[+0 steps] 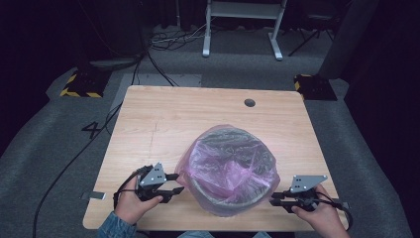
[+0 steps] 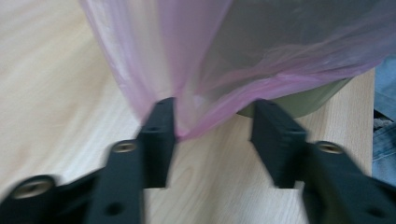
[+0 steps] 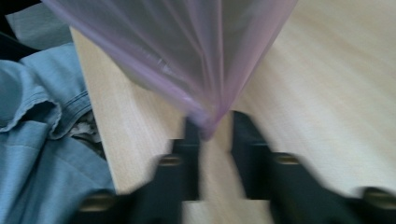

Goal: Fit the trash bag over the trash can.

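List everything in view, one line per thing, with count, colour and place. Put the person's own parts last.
bin bag: one, translucent pink, draped over the bin, its skirt hanging down to the table.
bin: one, grey-green, round, at the table's near middle.
table: one, light wood, centre of the high view.
cable hole: one, dark, near the table's far edge.
desk frame: one, white, on the floor behind.
left gripper: one, black, left of the bag, jaws apart astride its hem.
right gripper: one, black, right of the bag, jaws apart beside its corner.
sleeve: blue denim, at the near edge.
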Demonstrator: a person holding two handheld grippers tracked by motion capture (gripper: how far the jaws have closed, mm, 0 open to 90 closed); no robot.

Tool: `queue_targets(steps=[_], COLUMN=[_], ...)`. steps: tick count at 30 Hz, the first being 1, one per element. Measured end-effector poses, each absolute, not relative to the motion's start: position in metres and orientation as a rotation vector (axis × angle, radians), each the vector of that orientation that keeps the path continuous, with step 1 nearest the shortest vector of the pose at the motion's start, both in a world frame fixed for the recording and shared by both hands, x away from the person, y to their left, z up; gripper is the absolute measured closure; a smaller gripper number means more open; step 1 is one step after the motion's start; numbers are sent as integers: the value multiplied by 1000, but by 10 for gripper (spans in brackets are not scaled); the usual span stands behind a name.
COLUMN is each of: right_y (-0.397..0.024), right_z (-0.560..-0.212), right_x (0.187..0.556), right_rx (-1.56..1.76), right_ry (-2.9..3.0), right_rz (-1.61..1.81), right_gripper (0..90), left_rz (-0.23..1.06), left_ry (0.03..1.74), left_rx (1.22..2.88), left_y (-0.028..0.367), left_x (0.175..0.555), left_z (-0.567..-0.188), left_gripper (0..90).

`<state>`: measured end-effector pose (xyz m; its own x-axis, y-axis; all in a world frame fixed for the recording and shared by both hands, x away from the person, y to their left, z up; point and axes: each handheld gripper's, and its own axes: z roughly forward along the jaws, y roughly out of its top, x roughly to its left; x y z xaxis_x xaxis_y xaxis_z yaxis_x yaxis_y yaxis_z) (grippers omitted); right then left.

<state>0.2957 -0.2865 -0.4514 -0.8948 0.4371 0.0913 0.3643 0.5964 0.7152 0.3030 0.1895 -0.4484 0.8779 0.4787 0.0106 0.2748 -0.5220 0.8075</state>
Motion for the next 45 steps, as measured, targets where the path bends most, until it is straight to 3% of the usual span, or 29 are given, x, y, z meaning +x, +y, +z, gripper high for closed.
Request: queue_targets(steps=[1,2,3,4,12,15,16,17,18,19,20,21,22,23,26,35,44,45], right_y=[-291,-291,-294,-295,-294,-285,-285,-281,-281,-280,-280,-280,-281,-281,-280,-275,-271,-271], right_z=[-443,-443,-433,-429,-401,-394,-394,-393,-393,-392,-392,-391,-389,-389,-385,-396,-425,-421], right_x=[292,292,288,286,285,292,292,297,297,302,302,304,308,308,313,330,337,337], right_rx=[681,681,682,679,657,616,616,609,609,613,613,632,665,665,677,707,747,743], right_ry=[2685,2685,2666,2654,2556,2535,2535,2552,2552,2567,2567,2559,2522,2522,2481,2517,2590,2574], right_rz=[1182,1182,1193,1205,1312,1353,1353,1364,1364,1357,1357,1371,1374,1374,1375,1269,1287,1289], right_gripper=[517,517,422,398,355,541,541,733,733,900,900,900,900,900,900,900,900,900], left_rz=[297,297,312,312,377,379,379,377,377,367,367,364,353,353,346,318,208,220], left_ry=[530,530,526,526,511,484,484,471,471,453,453,442,428,428,448,614,635,646], left_rx=[2141,2141,2126,2126,2081,2087,2087,2081,2081,2078,2078,2083,2077,2077,2080,2130,2125,2184], left_y=[195,195,201,201,190,178,178,173,173,170,170,170,169,169,168,172,168,166], left_x=[298,298,294,294,304,317,317,321,321,324,324,325,327,327,329,348,356,355], left_z=[-441,-441,-434,-434,-415,-413,-413,-413,-413,-411,-411,-410,-407,-407,-401,-415,-427,-429], left_gripper=[414,395,386,375,314,319,323,333,355,404,495,495,642,728,897,900,900,900])
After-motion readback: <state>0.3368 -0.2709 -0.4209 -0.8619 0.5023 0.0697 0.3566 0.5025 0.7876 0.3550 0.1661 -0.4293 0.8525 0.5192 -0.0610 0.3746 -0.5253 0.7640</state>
